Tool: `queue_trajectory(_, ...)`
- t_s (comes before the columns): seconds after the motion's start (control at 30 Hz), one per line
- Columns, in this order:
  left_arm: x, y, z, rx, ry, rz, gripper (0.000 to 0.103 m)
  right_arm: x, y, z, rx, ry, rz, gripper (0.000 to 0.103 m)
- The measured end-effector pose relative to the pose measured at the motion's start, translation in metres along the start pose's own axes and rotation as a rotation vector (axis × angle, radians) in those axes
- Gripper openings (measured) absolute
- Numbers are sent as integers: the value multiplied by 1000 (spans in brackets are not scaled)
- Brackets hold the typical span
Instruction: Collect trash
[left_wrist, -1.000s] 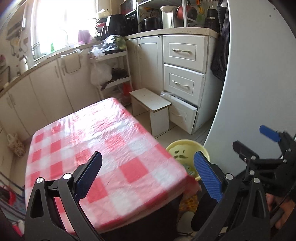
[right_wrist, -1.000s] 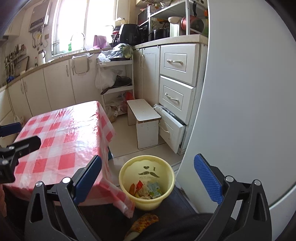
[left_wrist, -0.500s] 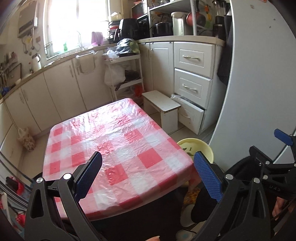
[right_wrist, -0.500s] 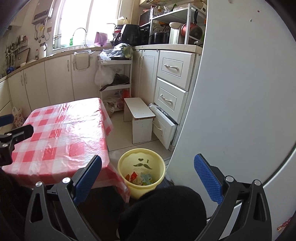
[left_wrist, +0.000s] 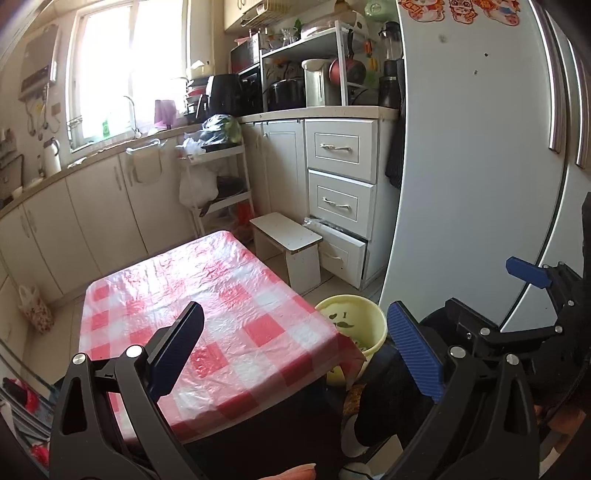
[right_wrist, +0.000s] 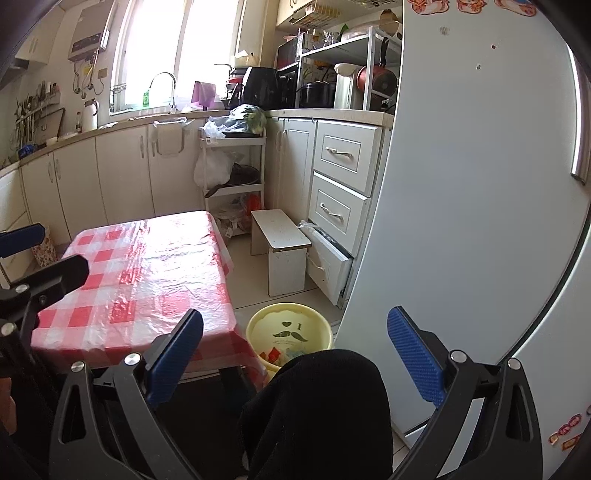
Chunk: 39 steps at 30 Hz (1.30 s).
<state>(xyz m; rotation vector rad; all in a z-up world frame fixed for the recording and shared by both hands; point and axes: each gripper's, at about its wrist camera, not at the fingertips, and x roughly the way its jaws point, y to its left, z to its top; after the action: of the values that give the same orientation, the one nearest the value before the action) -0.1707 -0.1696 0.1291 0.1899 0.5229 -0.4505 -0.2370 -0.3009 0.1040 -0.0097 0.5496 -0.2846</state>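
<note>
A yellow bin (right_wrist: 289, 332) with a moustache print stands on the floor by the table's corner, with colourful wrappers (right_wrist: 275, 355) inside; it also shows as the yellow bin (left_wrist: 351, 325) in the left wrist view. My left gripper (left_wrist: 295, 345) is open and holds nothing, raised above the red-and-white checked table (left_wrist: 207, 295). My right gripper (right_wrist: 295, 347) is open too, high above the bin, with a black-clad knee (right_wrist: 321, 406) below it. Each gripper shows at the edge of the other's view.
A white fridge (right_wrist: 480, 203) fills the right side. A low white stool (right_wrist: 282, 240) and a half-open bottom drawer (right_wrist: 327, 264) sit beyond the bin. Cabinets, a white trolley (right_wrist: 232, 173) and a bright window line the back.
Both grippers have risen and drawn back, so the table and bin look farther and lower. A black-clad knee has come into the right wrist view. Both stay open.
</note>
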Motion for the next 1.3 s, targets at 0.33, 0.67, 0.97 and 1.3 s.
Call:
queue_trajectory(0.33, -12, 4, 4, -56, 22, 8, 96, -19, -3, 2, 39, -23, 52, 96)
queue_trajectory(0.67, -29, 4, 8, -69, -13, 13, 96, -28, 0, 6, 23, -29, 67, 96)
queue_trajectory(0.97, -46, -1, 11, -58, -49, -4, 96, -35, -5, 9, 39, -39, 42, 96)
queue_trajectory(1.3, -56, -5, 11, -45, -68, -9, 96, -37, -13, 11, 62, -50, 22, 96)
